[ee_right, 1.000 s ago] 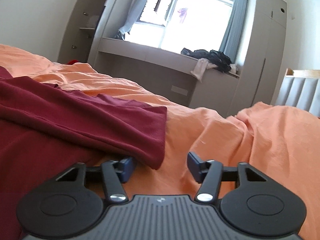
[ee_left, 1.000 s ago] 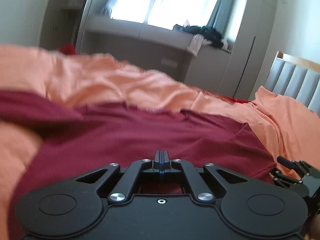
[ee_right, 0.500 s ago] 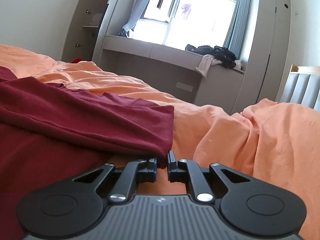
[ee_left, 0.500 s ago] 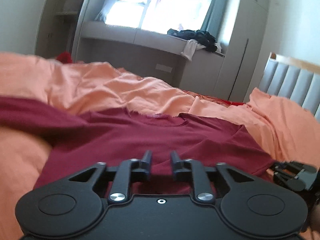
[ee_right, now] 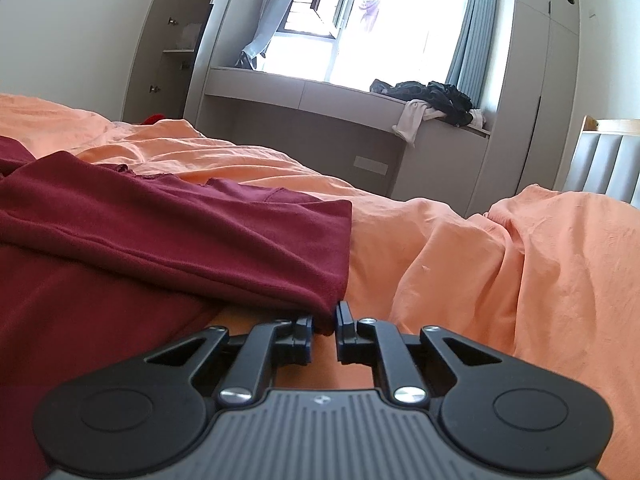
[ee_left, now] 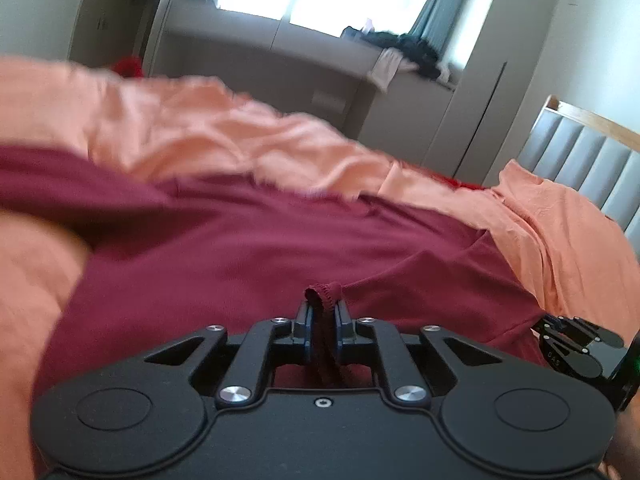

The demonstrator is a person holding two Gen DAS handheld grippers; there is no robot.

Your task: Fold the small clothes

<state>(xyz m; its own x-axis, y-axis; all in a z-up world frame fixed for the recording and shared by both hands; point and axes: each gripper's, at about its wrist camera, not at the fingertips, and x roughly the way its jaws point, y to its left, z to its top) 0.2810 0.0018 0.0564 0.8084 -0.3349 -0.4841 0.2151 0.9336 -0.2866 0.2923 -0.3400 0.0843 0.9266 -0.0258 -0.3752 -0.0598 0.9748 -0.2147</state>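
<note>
A dark red T-shirt (ee_left: 248,248) lies spread on an orange bed sheet (ee_left: 192,132). My left gripper (ee_left: 322,312) is shut on a bunched bit of the shirt's hem, which sticks up between the fingers. My right gripper (ee_right: 325,320) is shut on the corner of the shirt's folded sleeve or side (ee_right: 208,240), low over the sheet (ee_right: 500,264). The right gripper also shows at the right edge of the left wrist view (ee_left: 576,344).
A grey window bench (ee_right: 320,100) with a pile of dark and white clothes (ee_right: 428,100) stands beyond the bed. A tall grey wardrobe (ee_right: 532,80) is to its right. A padded grey headboard (ee_left: 580,160) rises at the far right.
My left gripper opened, then shut on the shirt's hem and lifted a pinch of it. My right gripper closed from wide open onto the shirt's corner.
</note>
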